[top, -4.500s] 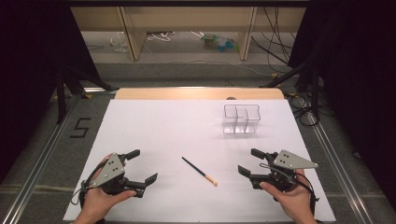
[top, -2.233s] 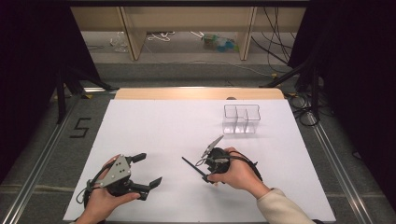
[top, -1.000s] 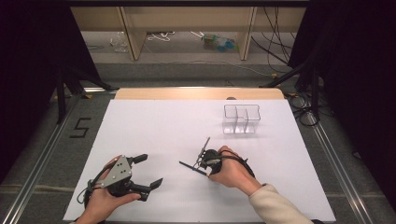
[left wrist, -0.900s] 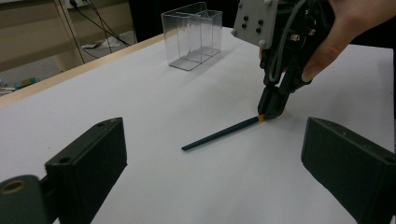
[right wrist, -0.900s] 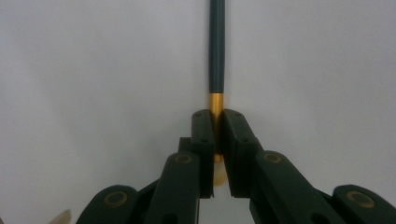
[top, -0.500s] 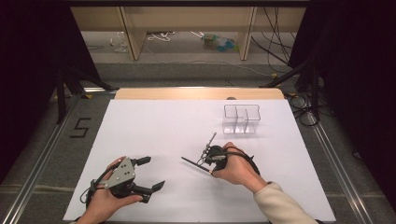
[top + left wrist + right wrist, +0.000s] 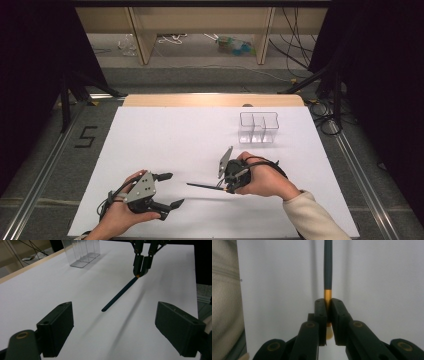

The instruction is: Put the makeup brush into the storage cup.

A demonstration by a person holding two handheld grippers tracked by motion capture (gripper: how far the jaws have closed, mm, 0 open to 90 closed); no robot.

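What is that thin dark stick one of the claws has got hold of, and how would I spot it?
Start at the white table and look toward its near edge, between the person's two hands. The right claw is shut on one end of a pencil. It is slim and dark green with a gold band, unlike the clear plastic box farther back.

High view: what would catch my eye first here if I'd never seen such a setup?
Probably the right gripper, near the white table's front middle, shut on a dark pencil by its gold-banded end. Next, the left gripper at front left, its jaws wide open. Then the clear divided container standing farther back on the right.
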